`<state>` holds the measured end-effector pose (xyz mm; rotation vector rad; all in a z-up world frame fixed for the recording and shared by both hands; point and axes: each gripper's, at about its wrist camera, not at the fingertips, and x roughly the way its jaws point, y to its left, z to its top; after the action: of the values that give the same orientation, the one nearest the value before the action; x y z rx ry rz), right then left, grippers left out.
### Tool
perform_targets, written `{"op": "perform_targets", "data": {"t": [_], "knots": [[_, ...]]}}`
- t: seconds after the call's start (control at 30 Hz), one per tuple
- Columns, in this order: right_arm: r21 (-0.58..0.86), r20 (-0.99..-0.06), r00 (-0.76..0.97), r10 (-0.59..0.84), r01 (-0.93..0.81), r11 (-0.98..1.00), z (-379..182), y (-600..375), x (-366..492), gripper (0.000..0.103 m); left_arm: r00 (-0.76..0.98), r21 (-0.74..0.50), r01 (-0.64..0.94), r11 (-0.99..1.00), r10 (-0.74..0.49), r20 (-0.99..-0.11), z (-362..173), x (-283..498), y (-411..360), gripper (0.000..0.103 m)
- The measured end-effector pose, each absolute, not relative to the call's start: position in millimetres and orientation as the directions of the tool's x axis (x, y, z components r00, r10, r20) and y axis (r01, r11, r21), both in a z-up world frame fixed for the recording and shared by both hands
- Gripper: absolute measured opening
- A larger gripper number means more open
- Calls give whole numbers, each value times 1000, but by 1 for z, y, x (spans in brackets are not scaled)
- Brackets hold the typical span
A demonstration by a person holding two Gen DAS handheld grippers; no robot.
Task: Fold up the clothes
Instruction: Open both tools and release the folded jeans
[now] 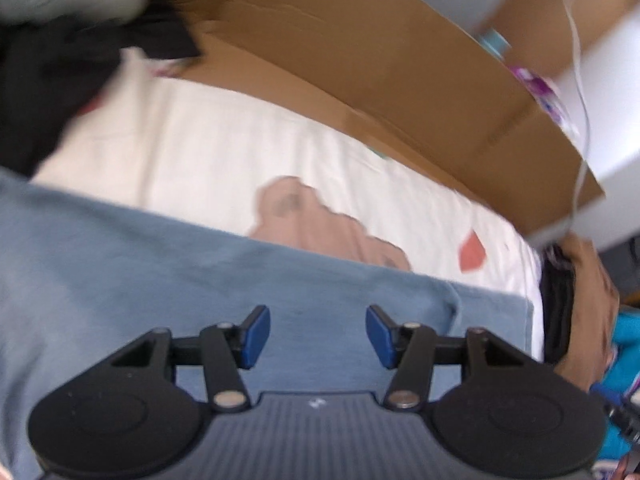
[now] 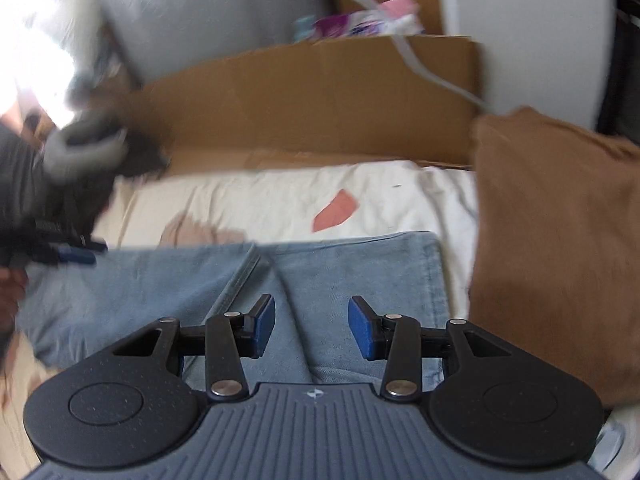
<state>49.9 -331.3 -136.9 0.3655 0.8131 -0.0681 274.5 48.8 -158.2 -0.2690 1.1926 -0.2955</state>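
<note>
- The left claw (image 1: 318, 336) is held wide open above the light blue denim jeans (image 1: 160, 280), with nothing between its blue pads.
- The right claw (image 2: 312, 328) is likewise spread open and empty, poised over the jeans (image 2: 340, 272) near the seam where two folded parts meet.
- The jeans are laid flat on the white printed bed sheet (image 2: 280, 196), just beside a brown cushion (image 2: 552, 240).
- A fold appears partly made; the step in hand is judged to be a regrasp.
- Next, an edge must be pinched by both claws and carried across evenly.
- A brown cardboard panel (image 1: 360, 60) stands behind the bed.
</note>
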Motion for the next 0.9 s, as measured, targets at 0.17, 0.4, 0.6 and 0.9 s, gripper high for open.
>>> {"op": "perform_targets", "data": {"t": [0.17,0.4,0.6,0.9], "knots": [[304,-713,694,100,178,936,-151,-330,34,48,286,-326,173,929,-364,-886,-165,272,6,56],[327,-717,693,80,233,916,-182,-328,21,49,246,-264,300,917,-342,-907,-170,259,-43,57],[332,-714,693,98,212,919,-199,-322,17,61,218,-233,321,918,-311,-925,-188,243,-68,70],[365,-713,687,141,192,911,-222,-317,17,63,183,-248,302,921,-311,-933,-207,227,-73,70]]}}
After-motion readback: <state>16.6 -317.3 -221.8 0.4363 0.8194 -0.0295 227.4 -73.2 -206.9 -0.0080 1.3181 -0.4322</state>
